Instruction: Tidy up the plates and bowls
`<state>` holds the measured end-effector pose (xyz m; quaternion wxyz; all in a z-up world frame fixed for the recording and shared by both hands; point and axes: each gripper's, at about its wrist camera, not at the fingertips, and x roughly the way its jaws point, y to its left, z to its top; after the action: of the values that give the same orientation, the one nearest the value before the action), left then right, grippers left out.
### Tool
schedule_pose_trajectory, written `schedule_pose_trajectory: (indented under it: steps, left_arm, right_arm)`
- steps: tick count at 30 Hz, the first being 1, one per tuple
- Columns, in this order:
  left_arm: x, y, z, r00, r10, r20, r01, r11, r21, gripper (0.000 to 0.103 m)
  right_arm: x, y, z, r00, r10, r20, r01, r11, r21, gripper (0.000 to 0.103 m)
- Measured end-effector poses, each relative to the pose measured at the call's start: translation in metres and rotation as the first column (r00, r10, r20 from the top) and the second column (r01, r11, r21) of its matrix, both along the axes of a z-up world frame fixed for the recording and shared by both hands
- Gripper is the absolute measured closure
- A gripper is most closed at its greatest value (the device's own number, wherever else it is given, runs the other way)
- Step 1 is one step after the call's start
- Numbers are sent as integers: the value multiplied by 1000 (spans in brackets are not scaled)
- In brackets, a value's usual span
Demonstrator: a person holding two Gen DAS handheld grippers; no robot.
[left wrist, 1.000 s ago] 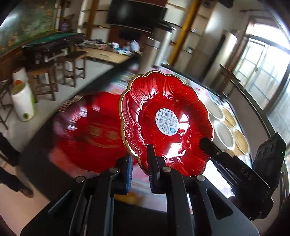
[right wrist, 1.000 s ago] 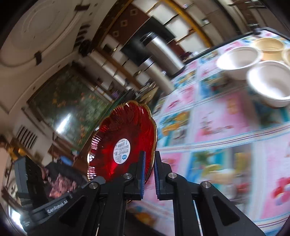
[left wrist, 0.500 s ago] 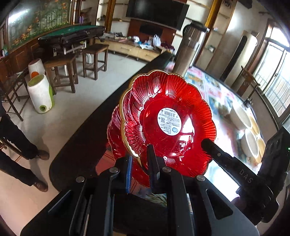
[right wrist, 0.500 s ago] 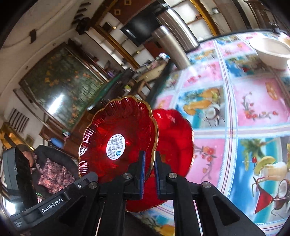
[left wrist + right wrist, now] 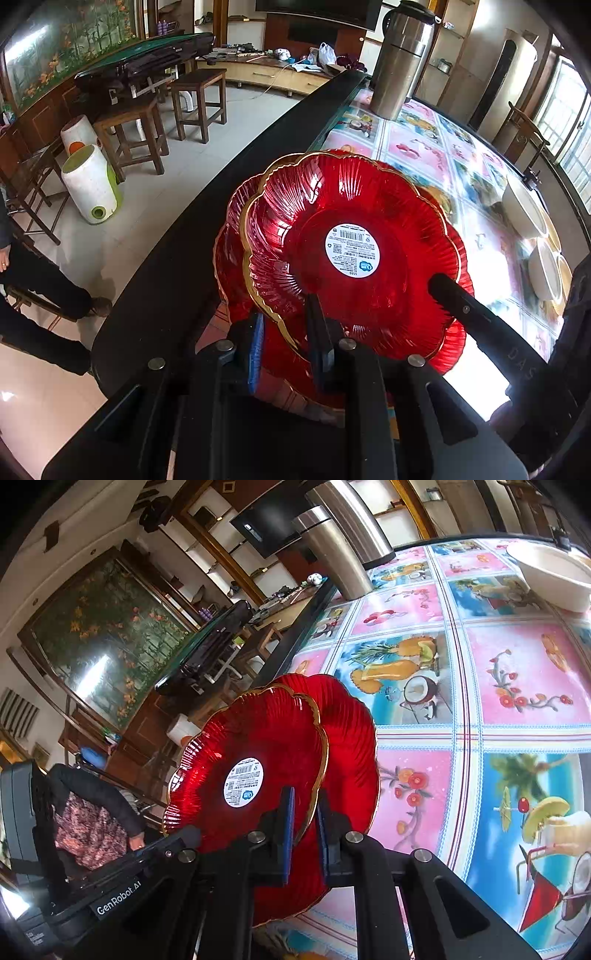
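A red scalloped plate (image 5: 332, 206) with a gold rim and a white sticker hangs tilted just above a second red plate (image 5: 229, 266) that lies on the table. My left gripper (image 5: 288, 350) straddles the upper plate's near rim. Its fingers are slightly apart, and a gap shows between the blue pad and the rim. In the right wrist view my right gripper (image 5: 304, 827) is shut on the same upper plate (image 5: 251, 738), which overlaps the lower plate (image 5: 351, 731). The right gripper's finger (image 5: 461, 306) crosses the plate's right side.
The plates sit near the table's black edge (image 5: 166, 280), on a fruit-print cloth (image 5: 461, 683). A steel thermos (image 5: 399, 62) stands at the far end. White bowls (image 5: 524, 210) are off to the right. A person's legs (image 5: 37, 280), stools (image 5: 199, 99) and a white bin (image 5: 90, 188) are on the floor.
Both grippers have carried the upper plate down over the lower red plate, which now lies directly beneath it. The left gripper's fingers have spread a little wider.
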<state>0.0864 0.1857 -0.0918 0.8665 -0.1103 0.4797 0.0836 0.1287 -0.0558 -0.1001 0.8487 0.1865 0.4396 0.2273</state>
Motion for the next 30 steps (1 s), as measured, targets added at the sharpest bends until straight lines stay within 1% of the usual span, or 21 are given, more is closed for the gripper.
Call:
schedule_pose_trajectory:
  steps: [3, 7, 11, 14, 17, 18, 20, 21, 22, 23, 25, 27, 30]
  left_arm:
    - [3, -1, -1, 1000, -4, -10, 4, 1000, 24, 80]
    - [6, -2, 3, 999, -4, -36, 7, 998, 70, 78]
    - [7, 5, 6, 999, -3, -49, 6, 999, 51, 77]
    - [6, 6, 10, 999, -5, -51, 9, 998, 65, 77]
    - [4, 7, 14, 998, -9, -63, 14, 997, 74, 78]
    - [3, 7, 16, 998, 2, -65, 5, 995, 102, 78]
    - [2, 7, 20, 998, 25, -66, -13, 986, 169, 70]
    - [1, 9, 21, 998, 34, -60, -22, 981, 193, 68]
    - [0, 12, 23, 998, 40, -57, -28, 981, 192, 64]
    - [-1, 15, 23, 998, 42, -54, -32, 983, 178, 63]
    - [-3, 24, 24, 997, 53, -51, -44, 988, 149, 63]
    - [-7, 30, 25, 997, 66, -47, -59, 988, 146, 63]
    - [-10, 33, 26, 996, 79, -45, -72, 989, 132, 63]
  right_arm:
    - [-1, 7, 4, 1000, 4, 29, -2, 998, -64, 91]
    - [0, 14, 9, 999, 13, 51, -7, 994, -112, 90]
    - [-4, 22, 21, 994, 25, 104, -8, 987, -159, 89]
    - [-4, 28, 23, 992, 38, 120, -13, 980, -200, 89]
    - [-5, 28, 22, 992, 26, 127, 2, 977, -212, 88]
    - [-5, 27, 23, 989, 15, 145, 17, 975, -223, 89]
    - [-5, 25, 27, 985, 6, 174, 36, 970, -240, 90]
    - [-5, 24, 28, 985, 7, 174, 36, 970, -238, 90]
    - [-4, 23, 30, 985, 4, 171, 38, 971, -237, 90]
    - [-3, 21, 30, 985, -1, 172, 42, 971, -236, 90]
    - [-3, 17, 34, 983, -10, 181, 52, 972, -229, 89]
    - [-5, 10, 38, 982, -19, 190, 60, 975, -214, 86]
    - [-6, -2, 40, 982, -43, 184, 77, 980, -183, 86]
